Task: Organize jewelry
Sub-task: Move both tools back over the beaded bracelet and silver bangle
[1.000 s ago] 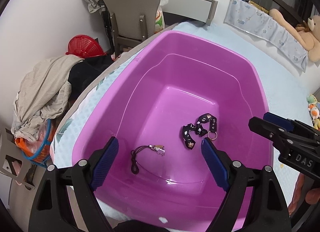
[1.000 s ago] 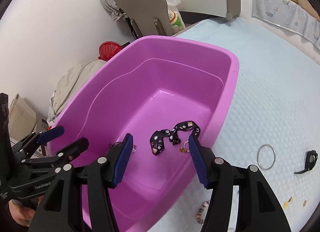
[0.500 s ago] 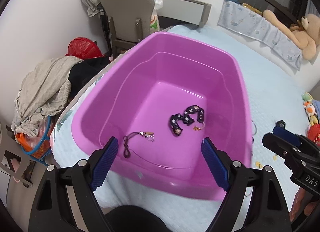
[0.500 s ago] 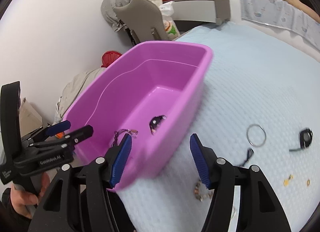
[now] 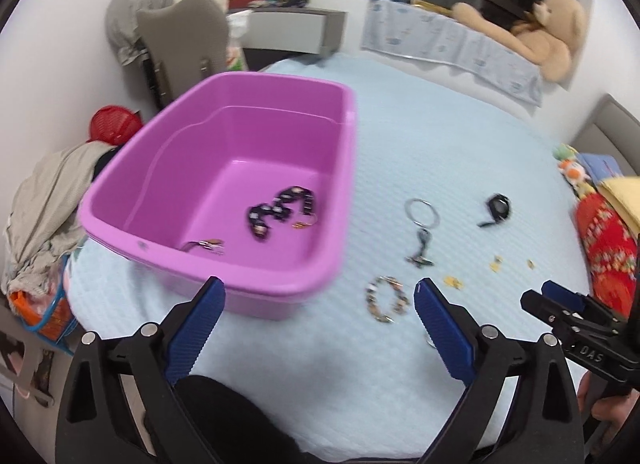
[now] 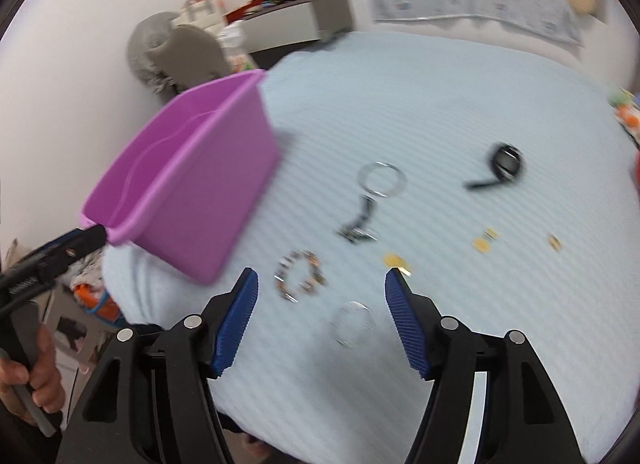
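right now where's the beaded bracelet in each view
Left wrist: beaded bracelet lies on the bed cover, lower centre, right of the purple tub.
Right wrist: bracelet sits lower centre-left, right of the tub's near corner.
Shared landmark: silver ring beyond it.

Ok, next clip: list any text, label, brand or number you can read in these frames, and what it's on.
"DAS": white letters on the black body of the right tool, seen in the left wrist view.
A white marking on the left tool, in the right wrist view: too blurred to read.
Boxes and packaging on the far desk: too small and blurred to read.
Nothing legible on the purple tub or the loose jewelry.
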The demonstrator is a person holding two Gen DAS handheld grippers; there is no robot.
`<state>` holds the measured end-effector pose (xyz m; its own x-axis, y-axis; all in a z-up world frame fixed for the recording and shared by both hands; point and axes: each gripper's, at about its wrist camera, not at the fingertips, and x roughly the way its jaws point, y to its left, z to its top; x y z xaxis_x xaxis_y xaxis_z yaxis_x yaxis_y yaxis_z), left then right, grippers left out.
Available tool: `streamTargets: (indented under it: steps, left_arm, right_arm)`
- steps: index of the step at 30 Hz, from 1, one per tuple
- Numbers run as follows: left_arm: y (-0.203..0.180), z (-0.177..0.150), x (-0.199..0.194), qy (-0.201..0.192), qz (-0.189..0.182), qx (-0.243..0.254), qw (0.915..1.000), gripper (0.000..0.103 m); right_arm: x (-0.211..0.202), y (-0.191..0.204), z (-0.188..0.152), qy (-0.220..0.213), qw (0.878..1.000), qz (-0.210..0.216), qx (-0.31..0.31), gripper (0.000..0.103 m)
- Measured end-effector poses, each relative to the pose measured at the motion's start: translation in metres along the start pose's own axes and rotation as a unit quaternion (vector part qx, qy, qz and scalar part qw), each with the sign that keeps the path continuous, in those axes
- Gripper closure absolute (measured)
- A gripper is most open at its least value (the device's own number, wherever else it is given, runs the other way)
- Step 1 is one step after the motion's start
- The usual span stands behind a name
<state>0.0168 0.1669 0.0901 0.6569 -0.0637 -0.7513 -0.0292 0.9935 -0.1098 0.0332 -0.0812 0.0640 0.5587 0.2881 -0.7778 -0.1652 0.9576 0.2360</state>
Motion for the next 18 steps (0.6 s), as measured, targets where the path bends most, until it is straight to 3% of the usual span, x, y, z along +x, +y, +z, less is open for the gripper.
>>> streamTargets:
  steps: [9,13,18]
  left_arm:
    - [-0.047,-0.042,0.023,0.022,-0.044,0.042,0.9979,0.008]
    - [-0.054,-0.050,0.046,0.039,-0.055,0.045,0.9967,0.008]
    - [-0.059,-0.056,0.076,0.048,-0.040,0.063,0.9960,0.008]
  right_arm:
    - [-0.005,-0.042,-0.066,0.005,0.998,-0.041,0.049,0.040]
    - [0.004,-0.039,-0.078,0.010,0.998,-0.040,0.051,0.040]
    - [0.024,-0.032,-0.080,0.010,0.998,-0.029,0.046,0.040]
